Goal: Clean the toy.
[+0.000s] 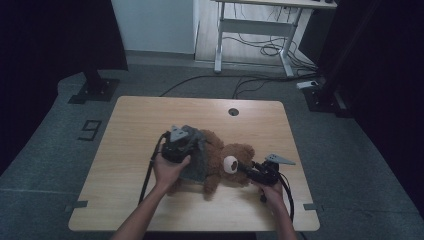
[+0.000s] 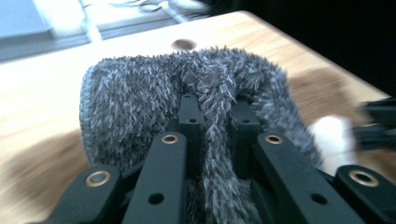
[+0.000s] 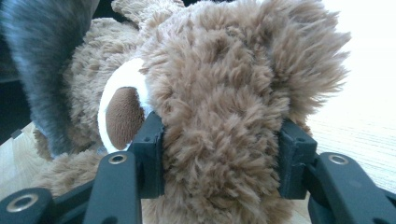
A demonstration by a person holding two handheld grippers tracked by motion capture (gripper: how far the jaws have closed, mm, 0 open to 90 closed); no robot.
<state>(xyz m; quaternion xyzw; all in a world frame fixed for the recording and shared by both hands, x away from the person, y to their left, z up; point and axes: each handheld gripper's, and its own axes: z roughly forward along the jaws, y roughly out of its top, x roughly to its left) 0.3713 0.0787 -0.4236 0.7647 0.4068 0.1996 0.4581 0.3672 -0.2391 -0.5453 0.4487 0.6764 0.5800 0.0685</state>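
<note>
A brown teddy bear (image 1: 235, 160) lies on the wooden table (image 1: 140, 120), its head toward the right. A grey fuzzy cloth (image 1: 199, 155) is draped over its body. My left gripper (image 1: 182, 142) sits on top of the cloth. In the left gripper view the gripper (image 2: 217, 109) is shut on a raised fold of the grey cloth (image 2: 140, 93). My right gripper (image 1: 247, 169) is at the bear's head. In the right gripper view the gripper (image 3: 219, 140) clamps the brown head (image 3: 219, 84) from both sides, beside the white and brown muzzle (image 3: 122, 112). The grey cloth (image 3: 42, 56) hangs at the upper left.
A round cable hole (image 1: 233, 111) sits near the table's far edge. Beyond the table stand a white desk frame (image 1: 260, 30) with loose cables on the floor and a black stand base (image 1: 95, 90). A taped "9" (image 1: 90, 129) marks the floor at left.
</note>
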